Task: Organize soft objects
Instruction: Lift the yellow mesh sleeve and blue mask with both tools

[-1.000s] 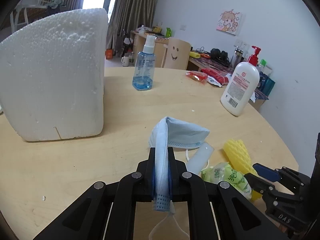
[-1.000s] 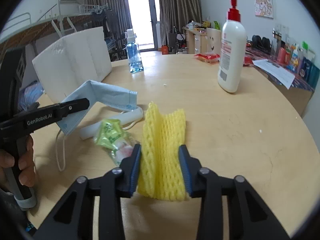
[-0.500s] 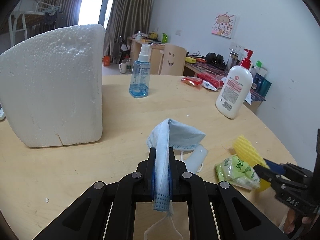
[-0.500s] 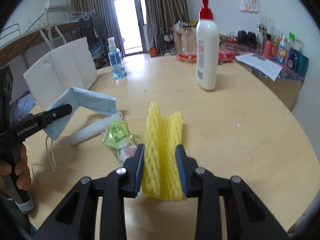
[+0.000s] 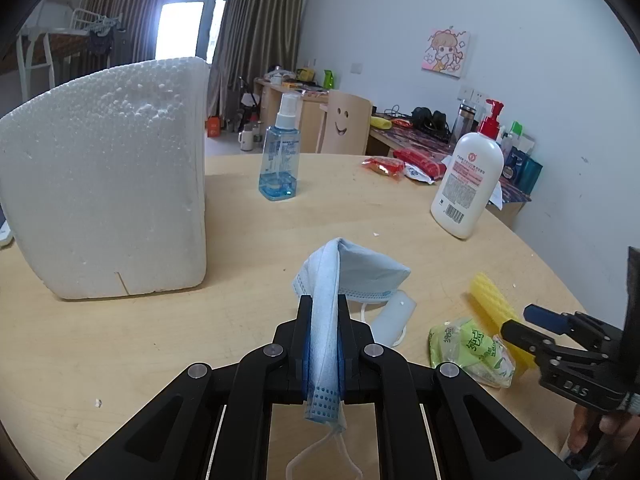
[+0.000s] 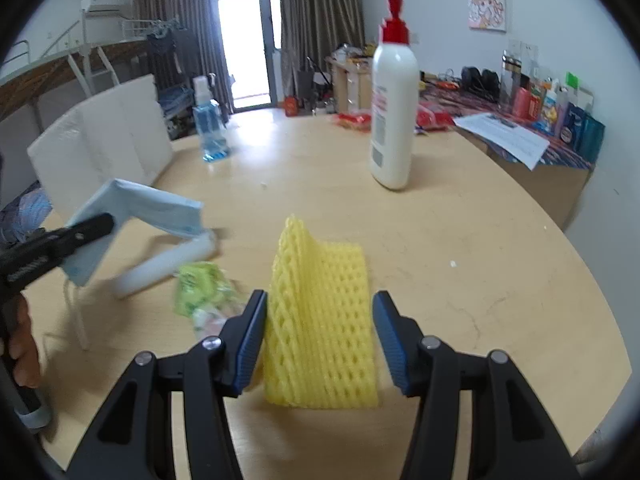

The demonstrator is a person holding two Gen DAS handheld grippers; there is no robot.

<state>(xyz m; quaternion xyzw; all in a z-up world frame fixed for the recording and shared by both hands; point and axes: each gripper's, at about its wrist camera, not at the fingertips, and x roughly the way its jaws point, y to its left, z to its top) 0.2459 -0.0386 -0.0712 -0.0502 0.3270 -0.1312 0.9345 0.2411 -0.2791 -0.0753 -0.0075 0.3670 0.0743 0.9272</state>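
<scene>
Currently, going left to right:

Foam block: the large white polystyrene foam block [image 5: 108, 176] stands on the round pale wooden desk [image 5: 240, 220], well left of everything else; whether it is hollow or has an opening cannot be told from either view.

Left tool: the left tool [image 5: 323, 322] is clamped on the pale blue pleated face mask [image 5: 344, 272], which hangs lifted off the desk with one ear loop dangling below.

Mask risk: I judge that the thin fabric may slide out of the grip if it is swung, and the loose loop could snag on the small white squeezable tube [image 5: 392, 316] lying just under it.

Green packet: the crinkly green plastic sachet [image 5: 470, 348] lies on the desk between the two tools, blurred in the right wrist view, so its contents are hard to read.

Right tool: the right tool [image 6: 320, 332] has its fingers spread apart, one on either side of the yellow foam mesh sleeve [image 6: 320, 320]; the sleeve appears to touch the left finger only.

Sleeve risk: nothing grips the springy sleeve, so I judge it may flop over or land on the sachet.

Hidden: the sleeve's near end sits low between the fingers, and whether it rests fully on the desk is unclear.
</scene>
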